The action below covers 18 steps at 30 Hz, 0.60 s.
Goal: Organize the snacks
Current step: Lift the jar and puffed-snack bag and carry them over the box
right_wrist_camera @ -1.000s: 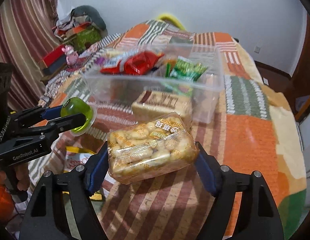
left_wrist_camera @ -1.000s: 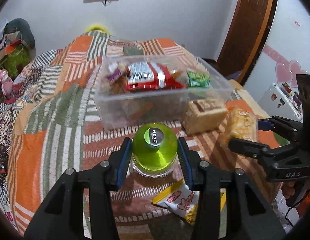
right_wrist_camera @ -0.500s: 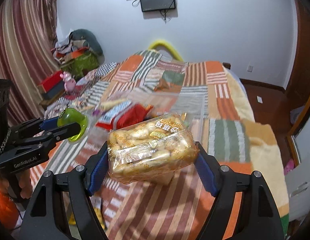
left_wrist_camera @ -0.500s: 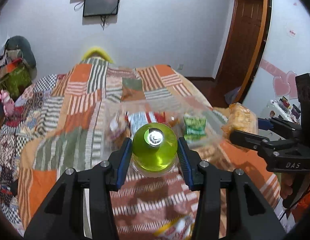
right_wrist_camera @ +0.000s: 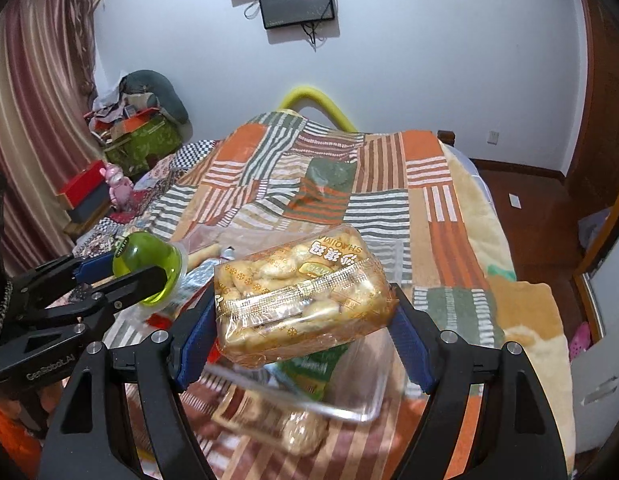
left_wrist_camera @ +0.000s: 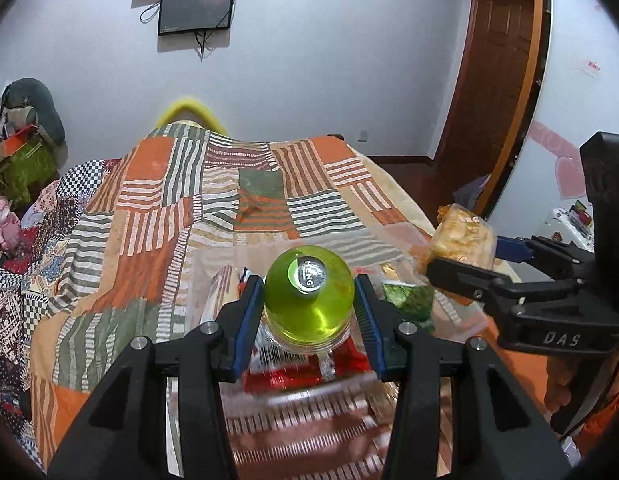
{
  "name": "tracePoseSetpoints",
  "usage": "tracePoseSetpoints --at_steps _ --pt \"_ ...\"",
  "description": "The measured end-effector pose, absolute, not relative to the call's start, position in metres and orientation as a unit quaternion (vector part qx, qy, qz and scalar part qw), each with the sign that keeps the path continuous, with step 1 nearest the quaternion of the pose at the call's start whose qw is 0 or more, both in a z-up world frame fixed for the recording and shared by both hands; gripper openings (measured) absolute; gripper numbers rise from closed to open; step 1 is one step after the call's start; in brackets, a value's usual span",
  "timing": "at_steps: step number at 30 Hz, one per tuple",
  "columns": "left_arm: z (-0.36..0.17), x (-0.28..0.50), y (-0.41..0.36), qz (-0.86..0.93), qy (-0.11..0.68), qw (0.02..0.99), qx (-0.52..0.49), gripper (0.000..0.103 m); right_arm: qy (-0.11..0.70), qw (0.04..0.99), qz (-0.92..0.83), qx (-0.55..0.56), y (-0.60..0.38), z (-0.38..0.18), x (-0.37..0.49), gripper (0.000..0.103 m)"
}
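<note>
My left gripper (left_wrist_camera: 309,300) is shut on a green jelly cup (left_wrist_camera: 308,298) with a silver lid and holds it above the clear plastic bin (left_wrist_camera: 461,320). It also shows in the right wrist view (right_wrist_camera: 149,268). My right gripper (right_wrist_camera: 301,320) is shut on a clear pack of biscuits (right_wrist_camera: 301,292) and holds it above the bin (right_wrist_camera: 373,368); the pack also shows in the left wrist view (left_wrist_camera: 461,236). The bin holds a red packet (left_wrist_camera: 293,376) and a green packet (left_wrist_camera: 409,300).
The bin sits on a bed with an orange, green and striped patchwork quilt (left_wrist_camera: 189,208). A wrapped cake (right_wrist_camera: 301,432) lies on the quilt in front of the bin. A cluttered shelf with boxes (right_wrist_camera: 129,140) stands left of the bed.
Both grippers have risen and moved forward with their loads, from beside the bin's front to above it. The bin now sits lower in both views.
</note>
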<state>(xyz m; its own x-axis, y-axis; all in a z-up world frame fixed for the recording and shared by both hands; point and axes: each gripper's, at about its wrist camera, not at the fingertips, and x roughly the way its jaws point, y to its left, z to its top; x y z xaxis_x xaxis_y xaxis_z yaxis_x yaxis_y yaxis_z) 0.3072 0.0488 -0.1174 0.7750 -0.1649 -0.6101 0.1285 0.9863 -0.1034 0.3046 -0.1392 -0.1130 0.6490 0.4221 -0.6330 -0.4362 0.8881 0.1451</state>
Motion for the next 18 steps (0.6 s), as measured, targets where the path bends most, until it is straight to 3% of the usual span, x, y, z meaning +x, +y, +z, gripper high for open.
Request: tracePoseSetpoints --at_steps 18 --pt "-0.154 0.355 0.062 -0.049 0.371 0.926 -0.041 0.046 0.388 0.893 0.226 -0.029 -0.126 -0.145 0.349 0.077"
